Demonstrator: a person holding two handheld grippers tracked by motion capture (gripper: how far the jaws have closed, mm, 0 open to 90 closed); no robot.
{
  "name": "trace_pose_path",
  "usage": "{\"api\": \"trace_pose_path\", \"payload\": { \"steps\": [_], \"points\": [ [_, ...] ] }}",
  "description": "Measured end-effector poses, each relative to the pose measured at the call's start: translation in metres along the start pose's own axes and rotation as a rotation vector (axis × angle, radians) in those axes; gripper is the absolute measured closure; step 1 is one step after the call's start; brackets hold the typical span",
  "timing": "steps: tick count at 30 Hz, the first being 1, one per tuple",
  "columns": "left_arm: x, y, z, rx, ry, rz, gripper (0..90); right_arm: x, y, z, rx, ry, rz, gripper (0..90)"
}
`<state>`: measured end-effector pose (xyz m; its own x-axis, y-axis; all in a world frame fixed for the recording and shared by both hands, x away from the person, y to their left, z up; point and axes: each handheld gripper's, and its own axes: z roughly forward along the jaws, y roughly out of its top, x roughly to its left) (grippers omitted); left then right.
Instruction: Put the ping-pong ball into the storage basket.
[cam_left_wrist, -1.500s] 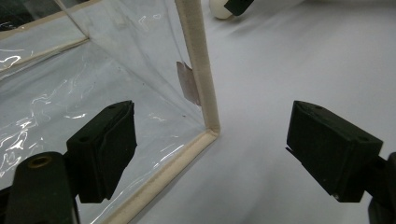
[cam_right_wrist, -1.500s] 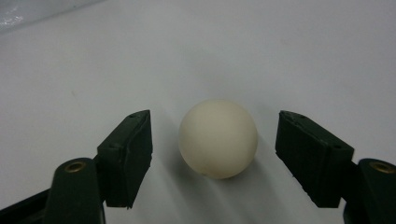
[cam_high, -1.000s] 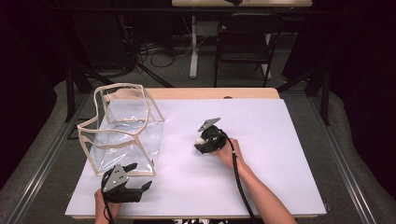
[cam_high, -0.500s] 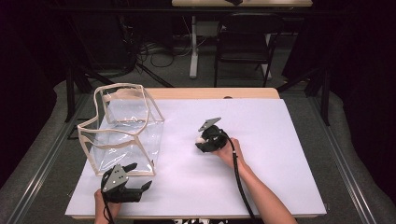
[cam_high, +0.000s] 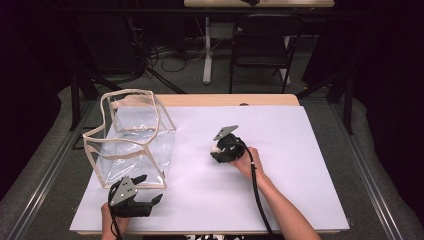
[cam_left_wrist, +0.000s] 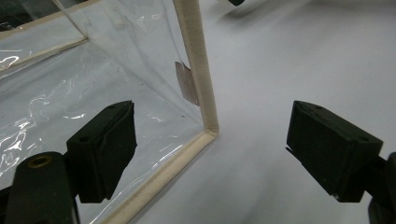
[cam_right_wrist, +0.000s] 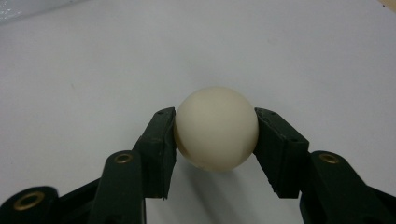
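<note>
Nearest the person, the left gripper (cam_high: 150, 195) lies with jaws spread wide and empty by the front corner of the clear bag (cam_high: 131, 142), which stands upright, cream-edged, mouth upward. Farther out, mid-table (cam_high: 300, 150), the right gripper (cam_right_wrist: 215, 135) is clamped on a ball (cam_right_wrist: 216, 128): smooth, cream, round, with no long axis.

A clear plastic bag (cam_high: 131, 137) with cream trim stands on the left part of the desk (cam_high: 300, 165), open at the top, and its near corner edge (cam_left_wrist: 198, 70) rises between the spread jaws of the left claw (cam_high: 150, 192). The white sheet between the bag and the right claw (cam_high: 218, 151) lies bare, as does the desk to the right of that claw.
</note>
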<state>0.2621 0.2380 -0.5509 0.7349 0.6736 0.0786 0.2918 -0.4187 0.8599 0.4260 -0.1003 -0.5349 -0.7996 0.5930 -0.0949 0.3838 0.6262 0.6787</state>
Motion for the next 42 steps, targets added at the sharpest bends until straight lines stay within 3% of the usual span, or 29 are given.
{"api": "trace_pose_path", "payload": {
  "steps": [42],
  "points": [
    [-0.001,0.001,0.002,-0.002,-0.003,0.001,16.1,0.003,0.024,-0.048,-0.024,-0.035,-0.071,50.4]
  ]
}}
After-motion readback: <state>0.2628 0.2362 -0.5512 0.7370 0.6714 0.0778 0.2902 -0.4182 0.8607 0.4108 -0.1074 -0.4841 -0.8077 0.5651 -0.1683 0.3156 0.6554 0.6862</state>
